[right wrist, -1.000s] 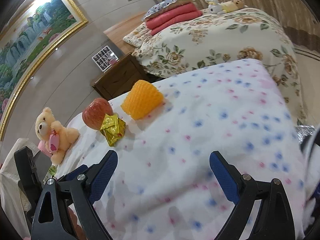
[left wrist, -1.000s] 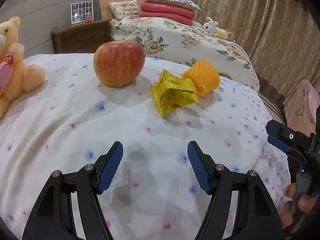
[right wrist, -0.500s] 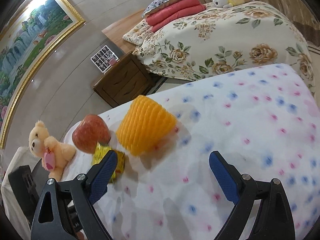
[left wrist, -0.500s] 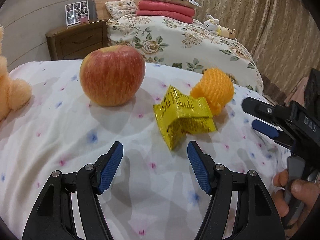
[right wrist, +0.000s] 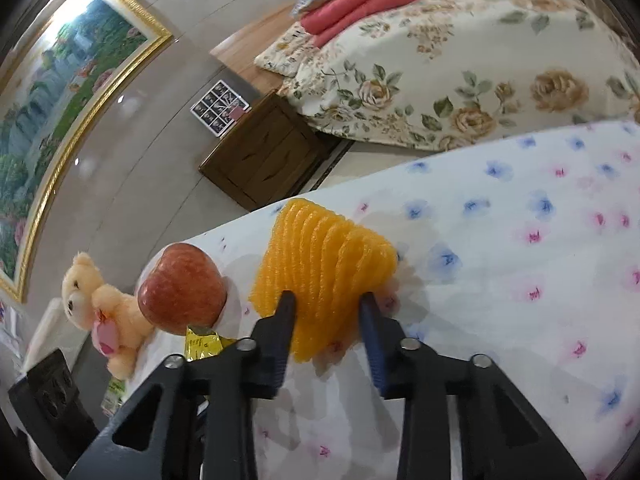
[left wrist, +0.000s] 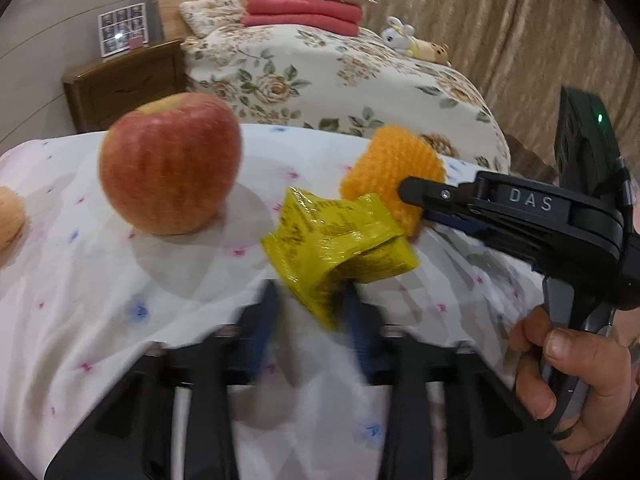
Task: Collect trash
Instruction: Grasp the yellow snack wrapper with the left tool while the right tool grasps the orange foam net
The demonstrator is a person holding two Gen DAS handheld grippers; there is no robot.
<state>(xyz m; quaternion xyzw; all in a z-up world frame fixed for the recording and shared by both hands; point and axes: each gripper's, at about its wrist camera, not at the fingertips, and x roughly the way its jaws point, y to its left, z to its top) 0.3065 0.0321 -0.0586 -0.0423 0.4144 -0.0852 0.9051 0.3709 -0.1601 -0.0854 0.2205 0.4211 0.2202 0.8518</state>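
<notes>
Here, one bed with a flower-dotted sheet (right wrist: 520,280) is carrying everything: one red apple (left wrist: 170,166), one orange foam fruit net (right wrist: 320,268), one crumpled yellow wrapper (left wrist: 340,248) and one teddy bear (right wrist: 100,304), which in the left wrist view is cut to a sliver at the frame edge. The apple is sitting beside the wrapper, and the net is lying just behind the wrapper, touching it.

Two grippers are working. The right gripper (right wrist: 328,300) has just been closing its jaws, and its pads are pinching the near end of the foam net. The left gripper (left wrist: 308,312) has likewise been closing, its fingers smeared by motion blur, with the wrapper's lower corner sitting between them; firm contact is hard to make out. One hand (left wrist: 576,364) is holding the right gripper's handle. In the right wrist view most of the wrapper is hiding behind the apple and a finger.
</notes>
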